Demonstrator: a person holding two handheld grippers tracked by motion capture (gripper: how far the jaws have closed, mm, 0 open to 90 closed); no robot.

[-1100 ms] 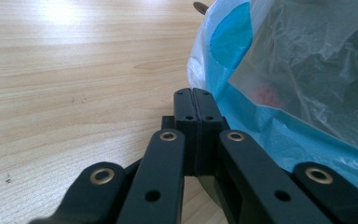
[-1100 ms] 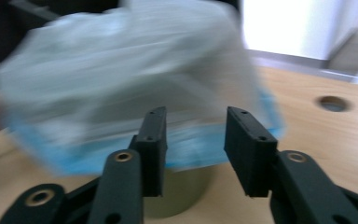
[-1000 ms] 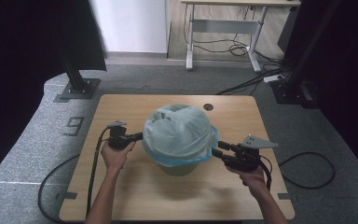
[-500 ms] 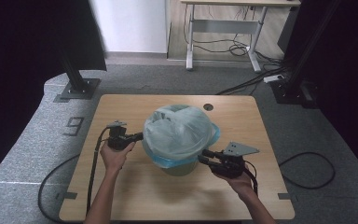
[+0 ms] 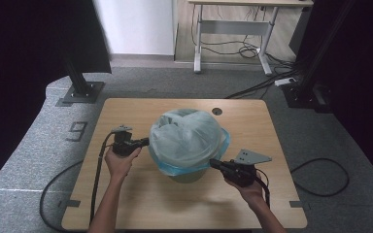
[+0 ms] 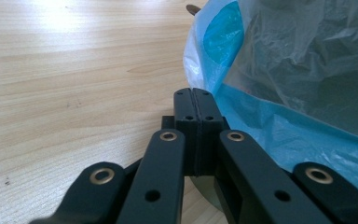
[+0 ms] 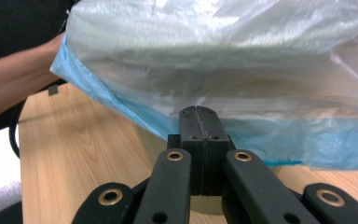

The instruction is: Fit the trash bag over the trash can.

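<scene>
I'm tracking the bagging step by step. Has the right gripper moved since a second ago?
Yes. The right gripper has slid left, away from the table's right edge, to the bag's rim, its jaws closing.

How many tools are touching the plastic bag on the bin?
2. The left tool is at the left edge of the plastic bag; the right tool is at its front right edge. Both have jaws closed, seemingly pinching the bag's rim over the bin.

A bag-lined bin (image 5: 188, 171) stands mid-table (image 5: 141, 204), tongs at either side.
</scene>
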